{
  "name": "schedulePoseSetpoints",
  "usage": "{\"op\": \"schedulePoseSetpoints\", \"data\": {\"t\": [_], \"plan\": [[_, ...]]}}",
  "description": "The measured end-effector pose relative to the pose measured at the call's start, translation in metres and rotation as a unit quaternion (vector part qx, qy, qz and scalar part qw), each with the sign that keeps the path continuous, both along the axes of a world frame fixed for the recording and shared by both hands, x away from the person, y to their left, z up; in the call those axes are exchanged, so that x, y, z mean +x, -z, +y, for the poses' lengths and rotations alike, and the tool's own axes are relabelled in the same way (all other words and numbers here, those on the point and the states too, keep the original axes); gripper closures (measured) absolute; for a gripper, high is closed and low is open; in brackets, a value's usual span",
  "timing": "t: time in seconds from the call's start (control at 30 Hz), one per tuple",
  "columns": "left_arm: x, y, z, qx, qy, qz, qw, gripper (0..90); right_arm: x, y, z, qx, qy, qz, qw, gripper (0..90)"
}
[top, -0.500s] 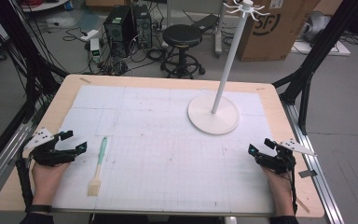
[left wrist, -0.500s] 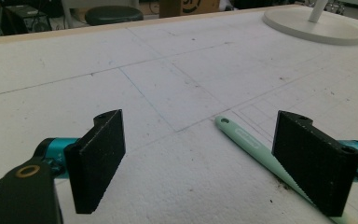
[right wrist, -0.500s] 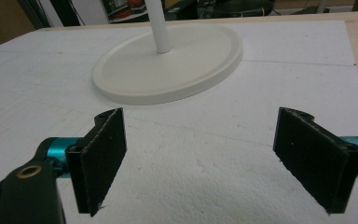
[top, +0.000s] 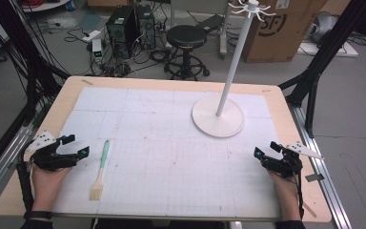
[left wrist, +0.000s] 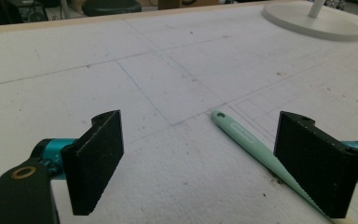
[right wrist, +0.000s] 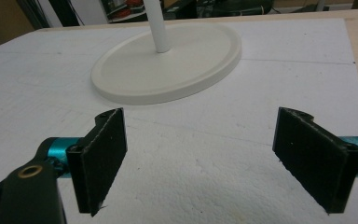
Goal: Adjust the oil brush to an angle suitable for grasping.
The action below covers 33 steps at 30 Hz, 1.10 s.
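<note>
A basting brush (top: 101, 168) with a mint-green handle and pale bristles lies on the white mat (top: 171, 143), left of centre. Its handle (left wrist: 254, 144) runs behind the right jaw in the left gripper view. My left gripper (top: 76, 146) rests just left of the brush, jaws wide open, nothing between them (left wrist: 200, 168). A white stand (top: 218, 116) with a round base, a tall pole and hooks on top sits at the back right. My right gripper (top: 265, 150) rests near the mat's right edge, open and empty (right wrist: 198, 163), facing the stand's base (right wrist: 168, 60).
The mat covers a wooden table (top: 66, 100). Beyond the far edge stand a black stool (top: 187, 43), computer cases (top: 128, 28) with cables, and a cardboard box (top: 276, 28). Black frame legs (top: 314, 81) rise at both sides.
</note>
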State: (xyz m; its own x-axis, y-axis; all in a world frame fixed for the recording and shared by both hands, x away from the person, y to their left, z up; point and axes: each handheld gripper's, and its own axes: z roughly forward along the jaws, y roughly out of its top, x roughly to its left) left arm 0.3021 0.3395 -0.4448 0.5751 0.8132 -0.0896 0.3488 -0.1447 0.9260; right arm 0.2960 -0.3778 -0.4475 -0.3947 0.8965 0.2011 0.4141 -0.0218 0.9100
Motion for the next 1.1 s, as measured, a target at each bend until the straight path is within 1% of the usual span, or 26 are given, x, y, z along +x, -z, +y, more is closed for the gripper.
{"op": "schedulePoseSetpoints", "data": {"t": [0.03,0.07,0.13,0.23,0.3,0.33,0.4,0.5,0.57,0.73,0.77,0.8,0.83,0.93,0.97,1.0,1.03,1.1], "plan": [[0.0,-0.001,0.0,0.001,0.001,0.002,1.0,16.5,0.0,0.0,0.0,0.0,0.0,0.0,1.0,16.7],[-0.001,-0.001,-0.001,0.002,0.003,0.004,1.0,17.0,0.0,0.0,0.0,0.004,0.001,0.006,1.0,16.7],[-0.003,-0.002,-0.002,0.001,0.006,0.005,1.0,19.2,0.001,0.0,0.0,0.007,0.002,0.01,0.9999,16.8],[-0.004,-0.004,-0.004,-0.004,0.012,0.004,0.9999,21.3,0.002,0.0,-0.001,0.007,0.002,0.01,0.9999,16.8],[-0.005,-0.005,-0.005,-0.005,0.013,0.007,0.9999,26.6,0.002,0.0,-0.001,0.008,0.001,0.012,0.9999,16.8],[-0.005,-0.005,-0.005,0.0,0.013,0.009,0.9999,29.1,0.002,0.0,-0.001,0.008,0.0,0.012,0.9999,16.8],[-0.005,-0.006,-0.005,0.0,0.015,0.013,0.9998,35.2,0.002,0.0,-0.001,0.008,0.0,0.011,0.9999,16.8],[-0.005,-0.006,-0.005,-0.001,0.014,0.016,0.9998,39.6,0.002,0.0,-0.001,0.009,0.0,0.011,0.9999,16.8],[-0.005,-0.006,-0.005,-0.001,0.017,0.02,0.9996,45.5,0.002,0.0,0.0,0.01,0.0,0.013,0.9999,16.8],[-0.005,-0.006,-0.008,0.001,0.018,0.027,0.9995,55.1,0.002,0.0,0.0,0.01,0.001,0.014,0.9999,16.8],[-0.005,-0.006,-0.008,0.002,0.018,0.027,0.9995,55.1,0.002,0.0,0.0,0.01,0.001,0.014,0.9999,16.8],[-0.005,-0.005,-0.009,0.004,0.019,0.028,0.9994,58.4,0.002,0.0,0.0,0.01,0.001,0.014,0.9999,16.8],[-0.005,-0.005,-0.01,0.003,0.017,0.029,0.9994,58.4,0.002,0.0,0.0,0.01,0.001,0.014,0.9999,16.8],[-0.004,-0.005,-0.011,0.007,0.018,0.034,0.9992,64.5,0.002,0.0,0.0,0.009,0.001,0.014,0.9999,16.8],[-0.004,-0.004,-0.012,0.006,0.017,0.035,0.9992,66.8,0.002,0.0,0.0,0.008,0.0,0.014,0.9999,16.8],[-0.004,-0.004,-0.013,0.008,0.019,0.038,0.9991,66.8,0.002,0.0,0.0,0.008,0.0,0.014,0.9999,16.8],[-0.004,-0.004,-0.014,0.009,0.018,0.039,0.999,70.8,0.002,0.0,0.0,0.008,0.001,0.014,0.9999,16.8],[-0.003,-0.003,-0.015,0.012,0.015,0.041,0.999,72.6,0.002,0.0,0.0,0.008,0.001,0.015,0.9999,16.8]]}}
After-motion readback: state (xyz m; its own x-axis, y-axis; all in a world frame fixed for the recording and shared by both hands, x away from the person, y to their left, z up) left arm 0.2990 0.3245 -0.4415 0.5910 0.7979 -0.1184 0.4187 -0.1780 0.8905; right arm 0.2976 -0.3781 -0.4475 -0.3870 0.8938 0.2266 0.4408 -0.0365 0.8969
